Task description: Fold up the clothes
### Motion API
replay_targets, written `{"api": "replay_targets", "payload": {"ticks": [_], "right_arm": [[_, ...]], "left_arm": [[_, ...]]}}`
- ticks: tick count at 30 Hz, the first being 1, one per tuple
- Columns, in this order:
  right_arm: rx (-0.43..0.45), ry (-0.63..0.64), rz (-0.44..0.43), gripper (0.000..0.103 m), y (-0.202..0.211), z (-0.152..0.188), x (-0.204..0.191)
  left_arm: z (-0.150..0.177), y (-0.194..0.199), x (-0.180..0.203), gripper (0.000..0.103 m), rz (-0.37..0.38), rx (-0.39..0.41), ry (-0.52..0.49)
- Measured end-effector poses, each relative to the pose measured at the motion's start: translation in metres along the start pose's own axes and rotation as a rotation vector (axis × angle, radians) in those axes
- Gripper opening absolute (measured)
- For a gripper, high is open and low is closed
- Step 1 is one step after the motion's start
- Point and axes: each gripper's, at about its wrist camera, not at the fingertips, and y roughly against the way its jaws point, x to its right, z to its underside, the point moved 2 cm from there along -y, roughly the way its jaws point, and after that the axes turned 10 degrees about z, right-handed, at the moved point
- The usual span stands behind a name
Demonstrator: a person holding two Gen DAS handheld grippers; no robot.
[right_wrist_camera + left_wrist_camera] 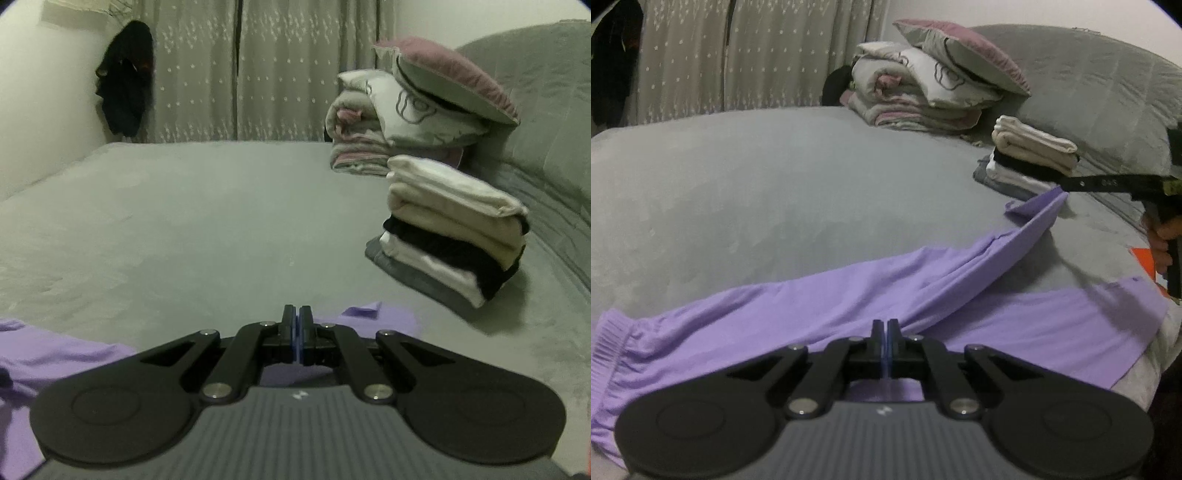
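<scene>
Light purple pants (812, 295) lie spread across the grey bed (775, 177), with the elastic waistband at the far left. My left gripper (885, 325) is shut on a fold of the pants near their middle, and the cloth ridges up toward its tips. At the right of the left wrist view, my right gripper (1062, 184) is shut on the end of one leg, holding it lifted off the bed with the cloth stretched taut. In the right wrist view, my right gripper (296, 314) has its jaws together, with purple cloth (369, 314) showing just beyond and below it.
A stack of folded clothes (450, 229) sits on the bed at the right, close to the raised leg end. Behind it are piled bedding and a pillow (424, 99) against the grey headboard (546, 92). A person's hand (1161, 240) grips the right tool. Curtains hang behind.
</scene>
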Motion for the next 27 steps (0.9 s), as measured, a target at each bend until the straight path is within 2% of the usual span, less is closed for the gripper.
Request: {"api": "replay_targets", "payload": {"ticks": [5,11,18,20,25,27], "right_arm": [[0.039,0.036,-0.026,0.000,0.029,0.003,0.009],[0.032,0.111,-0.064,0.000,0.055,0.022,0.009],[-0.072,0.197,-0.078,0.000,0.056,0.056,0.012],[-0.114,0.216,-0.078,0.000,0.051,0.067,0.014],[-0.241,0.275,-0.077,0.001,0.027,0.095,0.011],[-0.260,0.305,-0.074,0.004,0.022,0.102,0.007]], "left_arm": [[-0.001,0.008,0.001,0.000,-0.004,0.020,-0.015],[0.005,0.014,-0.003,0.000,-0.009,0.007,-0.016],[0.013,0.019,-0.016,0.003,-0.058,-0.021,0.038],[0.014,0.021,-0.020,0.005,-0.065,-0.026,0.056],[0.016,0.027,-0.029,0.032,-0.090,-0.037,0.114],[0.016,0.031,-0.035,0.035,-0.114,-0.031,0.151]]}}
